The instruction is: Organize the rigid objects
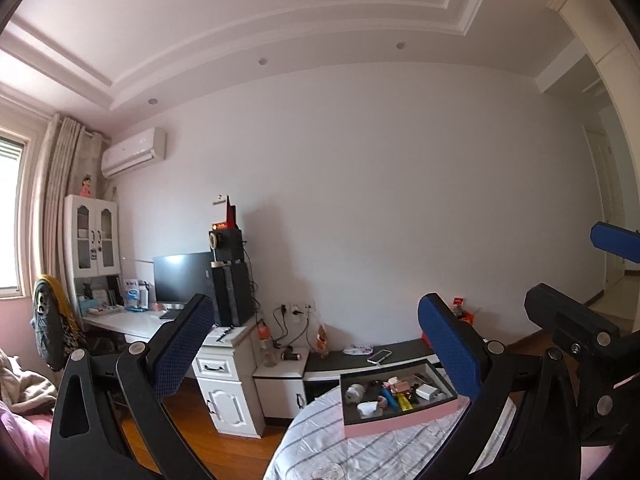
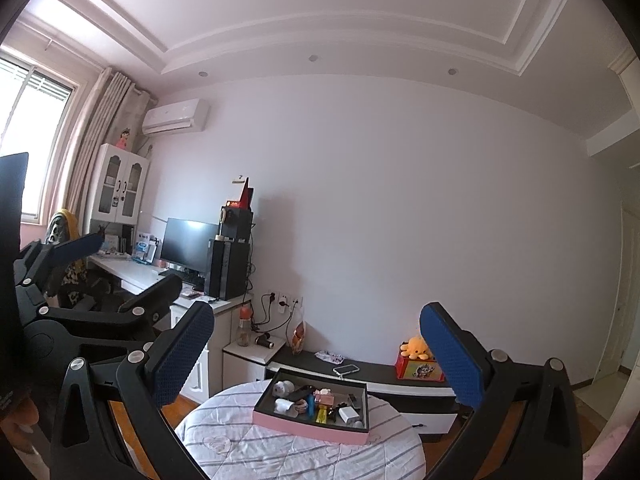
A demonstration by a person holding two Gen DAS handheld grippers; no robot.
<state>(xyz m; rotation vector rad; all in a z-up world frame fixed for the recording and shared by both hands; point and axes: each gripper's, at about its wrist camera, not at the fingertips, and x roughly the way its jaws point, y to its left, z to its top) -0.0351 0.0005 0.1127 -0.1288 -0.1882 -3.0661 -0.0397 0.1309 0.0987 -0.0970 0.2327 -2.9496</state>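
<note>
The pink tray [image 2: 312, 428] sat on the striped round bench [image 2: 248, 452], small rigid items jumbled inside it. Left tongs [image 1: 316, 344] and right tongs [image 2: 316, 352] hovered above the tray, both wide and empty. Which stage of sorting this was stayed unclear.

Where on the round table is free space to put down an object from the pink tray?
Bare striped cloth of the round table lies in front of and left of the pink tray. The tray's inside is crowded. Both grippers, left and right, hang open above.
</note>
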